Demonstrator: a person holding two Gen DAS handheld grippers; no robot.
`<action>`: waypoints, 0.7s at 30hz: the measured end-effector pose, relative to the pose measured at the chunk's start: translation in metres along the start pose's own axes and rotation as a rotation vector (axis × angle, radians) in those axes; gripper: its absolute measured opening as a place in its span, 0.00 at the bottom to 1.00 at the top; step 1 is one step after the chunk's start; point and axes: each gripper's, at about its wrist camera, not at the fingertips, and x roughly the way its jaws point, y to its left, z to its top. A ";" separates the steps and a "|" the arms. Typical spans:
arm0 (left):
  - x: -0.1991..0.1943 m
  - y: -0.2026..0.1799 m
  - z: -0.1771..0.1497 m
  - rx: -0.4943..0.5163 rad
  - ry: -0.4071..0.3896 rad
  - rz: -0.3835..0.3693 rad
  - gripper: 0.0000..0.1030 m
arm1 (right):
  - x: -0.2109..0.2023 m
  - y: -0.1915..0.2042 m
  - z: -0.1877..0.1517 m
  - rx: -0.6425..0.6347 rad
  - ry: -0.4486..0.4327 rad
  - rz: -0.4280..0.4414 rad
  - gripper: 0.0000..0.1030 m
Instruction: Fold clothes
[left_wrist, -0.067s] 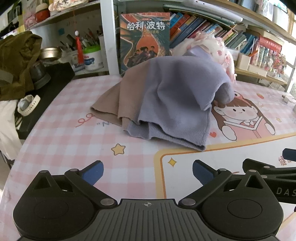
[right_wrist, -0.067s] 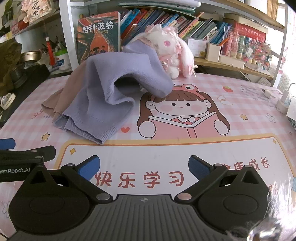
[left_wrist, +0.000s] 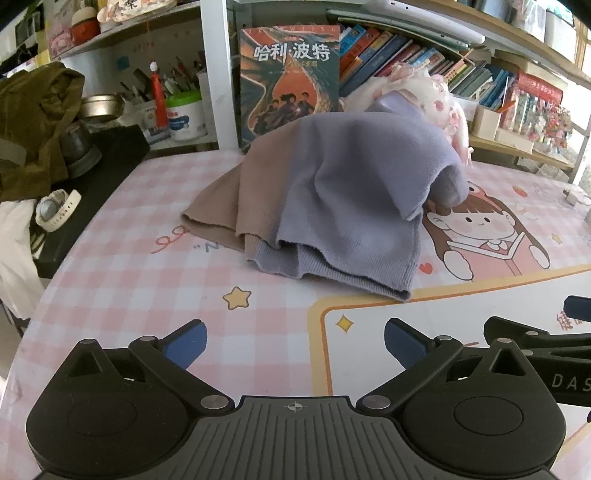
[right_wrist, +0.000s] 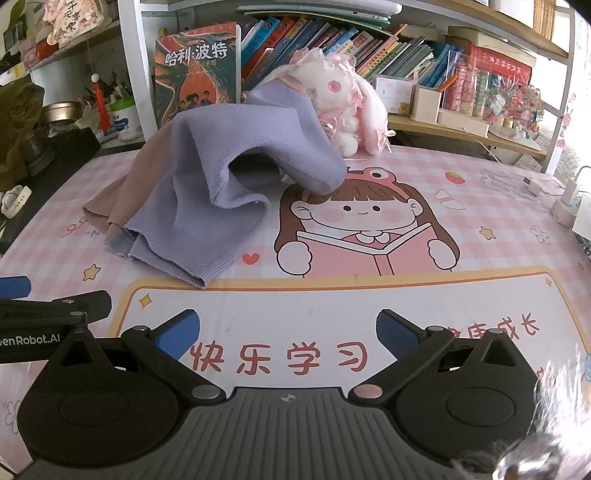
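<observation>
- Clothes, a purple sweater (left_wrist: 354, 199) on a tan one (left_wrist: 236, 199), lie in a messy pile near the desk's (left_wrist: 140, 266) back edge.
- A fluffy white toy (right_wrist: 343, 107) sits just behind the pile.
- Left hand-held gripper (left_wrist: 295, 343) is spread wide over the near edge, holding nothing.
- Right hand-held gripper (right_wrist: 288, 332) is spread wide too, holding nothing.

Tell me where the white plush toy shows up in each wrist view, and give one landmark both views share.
Left wrist view: the white plush toy sits upper right of centre, mostly hidden behind the purple sweater.
Right wrist view: the plush toy is just above centre, largely in full view behind the sweater.
Shared landmark: the upright dragon-cover book against the shelf.
</observation>
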 end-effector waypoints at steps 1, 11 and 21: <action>0.000 0.000 0.000 0.000 -0.001 0.000 1.00 | 0.000 0.000 0.000 0.001 0.001 -0.001 1.00; 0.002 0.000 0.001 0.006 0.006 0.012 1.00 | 0.002 0.003 0.001 0.007 0.006 -0.009 1.00; 0.003 0.000 0.000 0.002 0.007 0.014 1.00 | 0.005 0.001 0.000 -0.002 0.008 -0.003 1.00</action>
